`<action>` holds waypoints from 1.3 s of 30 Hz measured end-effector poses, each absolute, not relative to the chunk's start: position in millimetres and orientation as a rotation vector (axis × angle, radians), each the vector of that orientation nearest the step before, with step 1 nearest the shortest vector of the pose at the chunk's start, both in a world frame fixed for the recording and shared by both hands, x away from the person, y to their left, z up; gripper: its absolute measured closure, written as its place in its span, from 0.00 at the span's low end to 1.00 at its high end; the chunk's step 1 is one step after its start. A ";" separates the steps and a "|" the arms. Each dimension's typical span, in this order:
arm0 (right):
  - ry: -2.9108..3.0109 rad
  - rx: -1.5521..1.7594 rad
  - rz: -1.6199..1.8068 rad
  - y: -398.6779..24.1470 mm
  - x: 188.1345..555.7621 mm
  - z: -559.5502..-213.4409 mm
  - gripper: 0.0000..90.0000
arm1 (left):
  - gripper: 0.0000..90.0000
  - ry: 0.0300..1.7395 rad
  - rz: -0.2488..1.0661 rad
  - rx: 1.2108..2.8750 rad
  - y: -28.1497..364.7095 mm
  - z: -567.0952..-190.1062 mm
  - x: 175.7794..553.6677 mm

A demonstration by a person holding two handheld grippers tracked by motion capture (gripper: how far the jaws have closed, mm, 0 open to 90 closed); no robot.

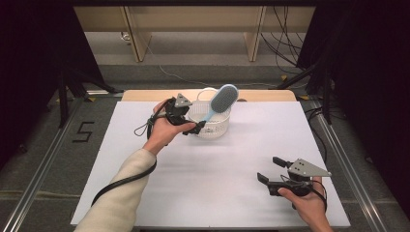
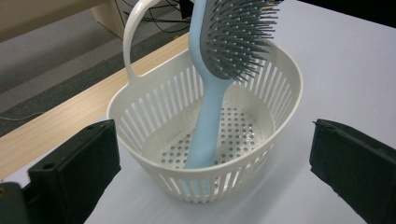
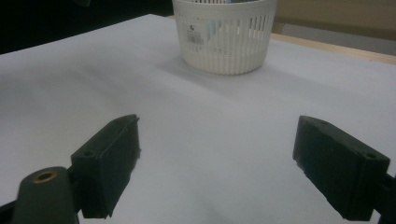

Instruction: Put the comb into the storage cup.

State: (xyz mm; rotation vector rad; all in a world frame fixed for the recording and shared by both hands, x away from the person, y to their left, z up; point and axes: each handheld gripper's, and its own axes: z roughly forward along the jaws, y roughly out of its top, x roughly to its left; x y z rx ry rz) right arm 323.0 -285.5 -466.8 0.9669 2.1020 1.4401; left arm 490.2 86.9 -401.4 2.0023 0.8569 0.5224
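The brush (image 2: 219,60) stands in the basket (image 2: 280,70) now, handle down on the perforated floor, bristle head leaning out over the rim at the far side. The basket sits toward the back of the counter (image 1: 193,169), close to the wooden edge. The left gripper (image 1: 196,128) hangs just beside the basket's near wall, jaws spread wide with nothing between them; in its own view the two black jaws stand either side of the basket without touching it. The right gripper (image 1: 273,176) waits well apart near the front right of the counter, jaws wide open too, empty, pointed across at the basket (image 3: 224,37).

So where's the danger? The brush is top-heavy, I'd say: that big head rides high above the rim, and only the handle's foot and a lean on the wall keep it up. A nudge to the basket could swing the head round or tip the brush out onto the counter. The basket looks light, and the left jaws are right there at its wall; any sideways drift of that hand as it pulls away may clip the rim and slide or tip the whole thing. The trailing cable (image 1: 121,181) by the left sleeve is well short of the basket, less of a worry. The loop handle (image 2: 135,42) at the back is another snag point if the hand passes over.
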 end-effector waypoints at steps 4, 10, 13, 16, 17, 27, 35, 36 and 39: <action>2.100 0.968 1.441 -285.7 323.1 -466.8 0.17 | 0.00 0.864 0.518 1.995 93.6 -401.4 484.5; 2.101 0.971 1.441 -285.4 323.0 -466.9 0.17 | 0.00 0.885 0.523 1.974 106.9 -401.2 474.2; 2.099 0.973 1.440 -285.6 323.1 -466.9 0.17 | 0.00 0.889 0.528 1.973 113.2 -401.9 469.8; 2.098 0.974 1.441 -285.5 323.3 -467.1 0.17 | 0.00 0.904 0.524 1.966 119.2 -403.8 466.6; 2.098 0.975 1.440 -285.5 323.4 -467.2 0.17 | 0.00 0.909 0.530 1.968 121.1 -404.2 466.0; 2.097 0.980 1.442 -285.8 323.5 -467.4 0.17 | 0.00 0.917 0.528 1.981 132.1 -408.2 458.2; 2.095 0.982 1.439 -286.0 323.4 -467.2 0.17 | 0.00 0.911 0.498 1.946 139.4 -416.9 445.5; 2.095 0.981 1.439 -286.0 323.4 -467.1 0.17 | 0.00 0.911 0.497 1.943 140.8 -418.2 443.7; 2.095 0.981 1.439 -285.8 323.3 -467.1 0.17 | 0.00 0.907 0.510 1.946 143.5 -420.9 438.5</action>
